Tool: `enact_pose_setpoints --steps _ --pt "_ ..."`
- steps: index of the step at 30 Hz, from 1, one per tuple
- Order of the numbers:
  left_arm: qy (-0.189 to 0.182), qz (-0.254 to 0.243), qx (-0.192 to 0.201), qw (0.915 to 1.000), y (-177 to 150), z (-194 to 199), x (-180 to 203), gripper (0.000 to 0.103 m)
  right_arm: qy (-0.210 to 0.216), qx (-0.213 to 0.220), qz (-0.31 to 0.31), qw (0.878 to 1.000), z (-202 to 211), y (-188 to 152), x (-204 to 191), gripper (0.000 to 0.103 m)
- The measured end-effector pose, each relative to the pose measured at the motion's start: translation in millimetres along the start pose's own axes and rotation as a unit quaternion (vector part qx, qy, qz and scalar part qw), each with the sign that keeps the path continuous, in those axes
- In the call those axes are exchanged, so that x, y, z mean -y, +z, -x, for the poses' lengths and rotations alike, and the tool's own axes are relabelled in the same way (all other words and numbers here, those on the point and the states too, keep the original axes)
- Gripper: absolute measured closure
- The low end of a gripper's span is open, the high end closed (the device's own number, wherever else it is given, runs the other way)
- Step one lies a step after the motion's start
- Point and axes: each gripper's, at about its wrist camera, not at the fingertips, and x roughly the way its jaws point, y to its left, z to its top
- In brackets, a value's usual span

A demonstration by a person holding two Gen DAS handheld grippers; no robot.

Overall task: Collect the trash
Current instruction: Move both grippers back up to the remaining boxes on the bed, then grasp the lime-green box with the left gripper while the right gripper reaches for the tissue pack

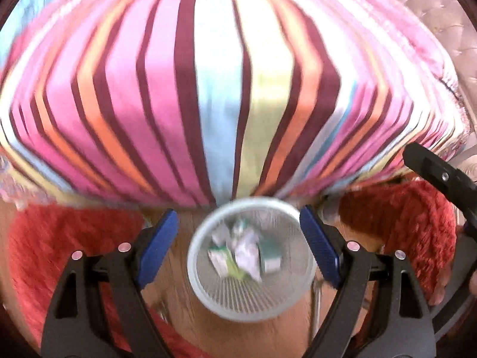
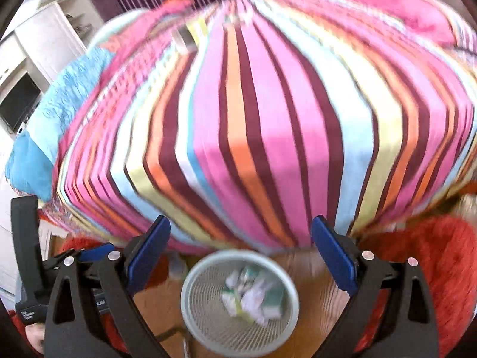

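1 mesh bin (image 1: 253,295) of crumpled trash (image 1: 244,253) below — both grippers' fingers (image 1: 161,244) (image 2: 149,250) wide apart, holding nothing.
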Motion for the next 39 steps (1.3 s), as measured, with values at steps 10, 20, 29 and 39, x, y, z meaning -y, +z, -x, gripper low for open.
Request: enact_pose_setpoints --steps 10,20,29,39 --pt "0.006 -0.008 0.057 0.9983 69.4 12.4 5.4 0.021 -0.023 0.065 0.042 0.997 -3.0 56.0 7.5 0.012" --pt "-0.01 0.01 0.079 0.9968 148.4 -6.2 6.7 0.021 -0.036 0.072 0.053 0.995 -30.3 106.9 19.9 0.012" --pt "-0.014 0.016 0.091 0.9956 207.0 -27.6 5.5 0.021 -0.04 0.071 0.073 0.994 -61.4 150.4 19.1 0.012" --pt "-0.015 0.024 0.109 0.9936 270.3 -45.1 2.8 0.021 -0.048 0.067 0.102 0.991 -98.5 194.4 15.0 0.012"
